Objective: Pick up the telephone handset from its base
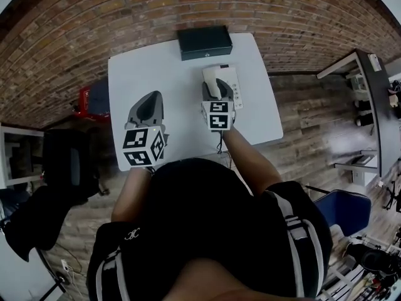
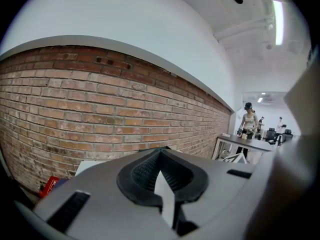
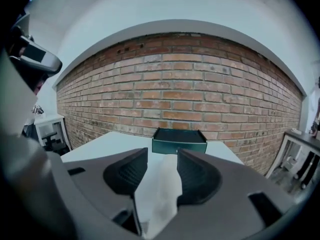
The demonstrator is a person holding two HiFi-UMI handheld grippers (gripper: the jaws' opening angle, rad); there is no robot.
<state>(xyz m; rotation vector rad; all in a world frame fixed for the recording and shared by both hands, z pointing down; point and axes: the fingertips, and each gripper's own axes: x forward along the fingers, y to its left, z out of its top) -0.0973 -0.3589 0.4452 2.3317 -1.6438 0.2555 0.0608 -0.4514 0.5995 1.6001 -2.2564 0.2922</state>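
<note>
Right hand-held gripper [image 1: 219, 85] [image 3: 159, 168]: jaws part-way closed with their pads against the two sides of the white handset [image 1: 210, 74] [image 3: 156, 196], which fills the gap between them. The handset lies over the left half of its base [image 1: 231, 80], on the right-hand part of the white worktop [image 1: 138, 74]. Whether it has left the cradle cannot be told.

Box [image 1: 205, 41] [image 3: 179, 140]: dark green, closed, at the far edge of the worktop, beyond the base and apart from it.

Left hand-held gripper [image 1: 149, 103] [image 2: 161, 156]: jaws together with nothing between them, over the left part of the worktop, well apart from the base.

Surroundings: a brick wall [image 3: 175, 99] behind the worktop, and a red object [image 1: 86, 100] on the floor by its left edge.
</note>
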